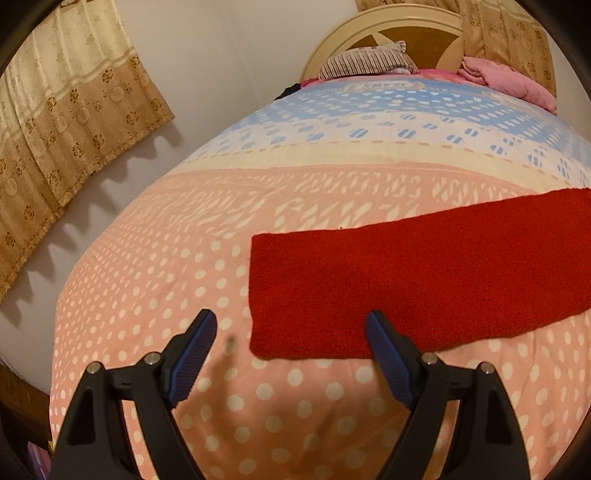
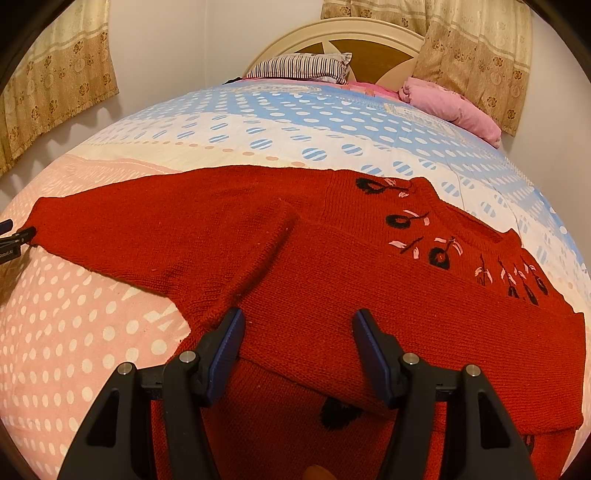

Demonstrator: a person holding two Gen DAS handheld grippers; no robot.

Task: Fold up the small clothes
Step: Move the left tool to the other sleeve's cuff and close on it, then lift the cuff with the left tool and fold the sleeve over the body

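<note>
A red knitted sweater (image 2: 369, 295) with black and pink flower embroidery lies flat on the bed. One sleeve (image 2: 147, 229) stretches out to the left; the other lies folded across the body. My right gripper (image 2: 298, 315) stands open just above that folded part, nothing pinched. In the left wrist view the end of the stretched sleeve (image 1: 424, 280) lies flat, and my left gripper (image 1: 291, 317) is wide open over its near cuff corner, the right finger above the cloth and the left finger above the bedcover. The left gripper's fingers (image 2: 22, 234) also show at the cuff.
The bedcover (image 1: 147, 295) is pink with white dots, turning blue toward the headboard (image 2: 332, 33). A striped pillow (image 2: 299, 66) and a pink bundle (image 2: 450, 103) lie at the head. The bed's left edge (image 1: 55, 295) drops toward the wall and curtains (image 1: 55, 122).
</note>
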